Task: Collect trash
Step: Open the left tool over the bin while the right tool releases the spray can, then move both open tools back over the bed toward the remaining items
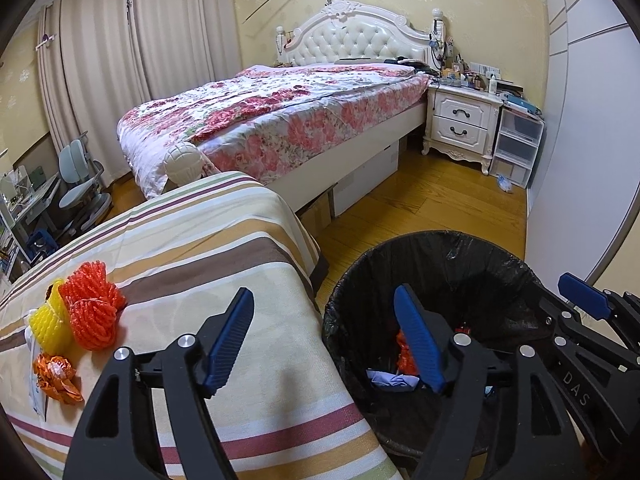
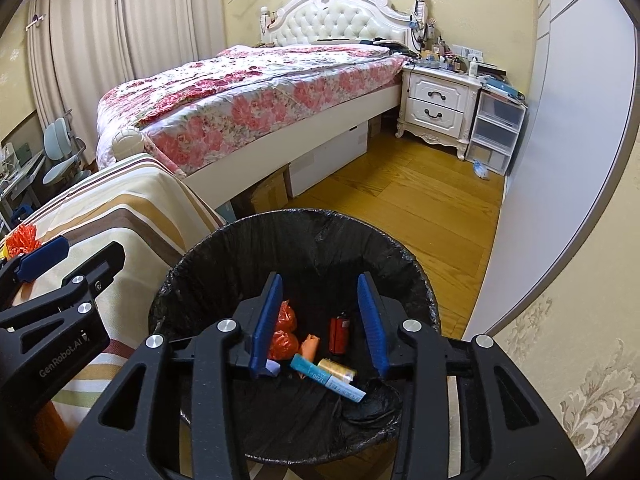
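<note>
Orange foam-net trash (image 1: 94, 306) lies left of the black-lined bin (image 1: 348, 280), nearest the empty, wide-open left gripper (image 1: 324, 340); the right gripper (image 2: 320, 320), part-open, holds nothing.

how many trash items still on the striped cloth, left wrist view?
3: orange net bundle, yellow foam net touching its left side, crumpled orange wrapper nearer the camera. White plastic at the cloth's left edge may be a fourth; more could be out of frame.

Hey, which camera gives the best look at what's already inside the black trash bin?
The right wrist view. It looks down into the trash bin, showing a red can, an orange bag and a blue box. In the left wrist view the bin is mostly dark, blocked by a gripper finger.
</note>
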A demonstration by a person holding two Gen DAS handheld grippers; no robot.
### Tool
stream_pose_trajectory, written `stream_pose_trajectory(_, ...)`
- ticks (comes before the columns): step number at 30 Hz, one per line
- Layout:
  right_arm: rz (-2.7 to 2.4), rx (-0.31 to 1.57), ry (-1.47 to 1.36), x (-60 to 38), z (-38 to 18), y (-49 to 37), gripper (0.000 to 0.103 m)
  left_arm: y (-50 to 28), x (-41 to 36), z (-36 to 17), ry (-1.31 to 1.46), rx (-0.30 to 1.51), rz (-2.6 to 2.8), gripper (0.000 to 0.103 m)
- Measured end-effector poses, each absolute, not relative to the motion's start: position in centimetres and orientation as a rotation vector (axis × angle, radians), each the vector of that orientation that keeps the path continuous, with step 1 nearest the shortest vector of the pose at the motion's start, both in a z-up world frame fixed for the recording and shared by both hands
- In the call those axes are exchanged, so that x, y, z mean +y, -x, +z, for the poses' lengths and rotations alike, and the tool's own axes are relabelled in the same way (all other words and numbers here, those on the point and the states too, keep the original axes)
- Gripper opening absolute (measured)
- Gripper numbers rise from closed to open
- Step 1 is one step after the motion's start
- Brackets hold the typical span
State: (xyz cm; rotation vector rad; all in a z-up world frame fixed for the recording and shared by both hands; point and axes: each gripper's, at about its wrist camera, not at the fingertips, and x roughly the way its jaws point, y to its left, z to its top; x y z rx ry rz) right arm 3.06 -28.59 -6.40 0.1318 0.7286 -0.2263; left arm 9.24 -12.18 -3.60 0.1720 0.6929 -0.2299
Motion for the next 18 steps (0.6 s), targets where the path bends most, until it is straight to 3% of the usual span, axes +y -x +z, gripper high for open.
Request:
stream_pose_trajectory(9, -0.227, 0.722, -0.139, -27.9, -5.6, -2.1, 0.053, -8.3, -10.0, -2.7, -0.167, 0.678, -0.195, 0.073)
stream_pose_trajectory(18, -0.153, 0.741, -0.136, -24.2, -5.5, -1.7, 0.055, -6.3, -5.3, -2.7, -0.167, 0.678, -0.122, 0.073)
